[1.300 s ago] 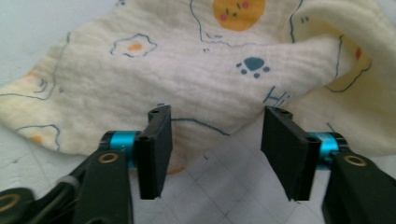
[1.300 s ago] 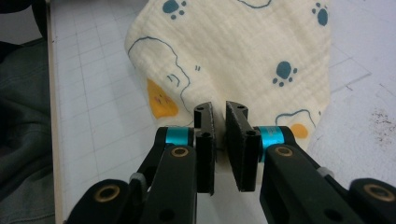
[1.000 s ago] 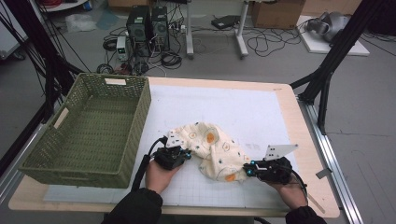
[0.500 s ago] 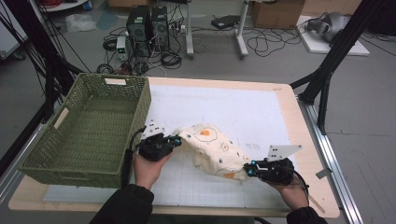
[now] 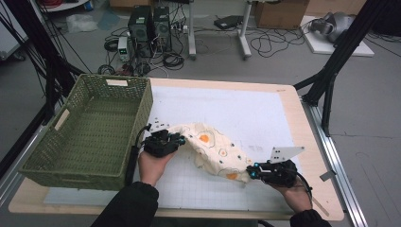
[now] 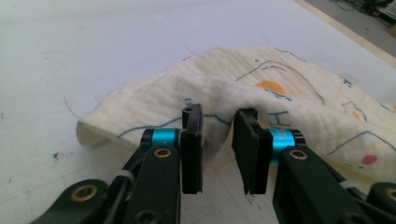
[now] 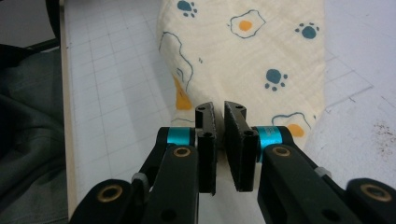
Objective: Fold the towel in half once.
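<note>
My left claw has just been opening, jaws apart at the cloth's left end beside the basket, while my right claw clamps its other end.

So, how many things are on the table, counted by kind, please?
Basket: 1
Cloth: 1
Grippers, left and right: 2
Total: 4
</note>
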`<state>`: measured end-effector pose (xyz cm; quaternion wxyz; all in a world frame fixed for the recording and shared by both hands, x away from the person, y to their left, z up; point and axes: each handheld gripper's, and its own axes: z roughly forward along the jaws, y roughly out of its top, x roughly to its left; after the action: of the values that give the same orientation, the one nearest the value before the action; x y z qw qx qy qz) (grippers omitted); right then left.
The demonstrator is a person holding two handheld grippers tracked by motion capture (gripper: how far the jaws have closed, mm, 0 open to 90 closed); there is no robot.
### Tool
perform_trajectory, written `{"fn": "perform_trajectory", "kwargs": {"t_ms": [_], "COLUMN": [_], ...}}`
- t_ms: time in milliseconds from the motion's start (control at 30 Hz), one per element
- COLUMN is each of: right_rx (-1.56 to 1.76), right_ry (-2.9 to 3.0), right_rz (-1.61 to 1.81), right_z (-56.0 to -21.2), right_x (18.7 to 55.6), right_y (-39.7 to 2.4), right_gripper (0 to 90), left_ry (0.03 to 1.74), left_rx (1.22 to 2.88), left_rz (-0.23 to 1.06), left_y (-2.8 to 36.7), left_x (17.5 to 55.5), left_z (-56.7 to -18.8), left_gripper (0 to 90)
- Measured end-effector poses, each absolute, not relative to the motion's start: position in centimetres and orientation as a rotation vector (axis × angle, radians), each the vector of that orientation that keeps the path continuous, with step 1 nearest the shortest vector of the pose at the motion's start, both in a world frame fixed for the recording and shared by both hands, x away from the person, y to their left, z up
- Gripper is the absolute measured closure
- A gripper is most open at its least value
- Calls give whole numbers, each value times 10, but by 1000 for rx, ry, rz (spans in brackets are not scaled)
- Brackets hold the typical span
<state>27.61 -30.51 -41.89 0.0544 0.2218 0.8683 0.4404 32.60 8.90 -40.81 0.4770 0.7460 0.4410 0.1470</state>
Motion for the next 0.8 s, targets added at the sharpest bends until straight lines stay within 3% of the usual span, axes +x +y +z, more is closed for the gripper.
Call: {"fn": "perform_trajectory", "kwargs": {"t_ms": [233,433,567,800], "right_rx": [680,694,701,757], "right_ry": [2637,2641,2632,2593], "right_rz": [1333,1333,1339,1372], "right_z": [-420,-422,-422,-422], "right_x": [276,277,277,280], "right_y": [-305,-304,-303,-305], "right_gripper": [814,775,746,580], "left_ry": [1047,1003,1012,985], "left_rx": [1833,1839,1838,1791], "left_rz": [347,329,313,299], "left_y": [87,85,87,91], "left_x": [322,314,312,295], "left_z": [-406,-409,-412,-407], "left_gripper": [702,797,795,599]}}
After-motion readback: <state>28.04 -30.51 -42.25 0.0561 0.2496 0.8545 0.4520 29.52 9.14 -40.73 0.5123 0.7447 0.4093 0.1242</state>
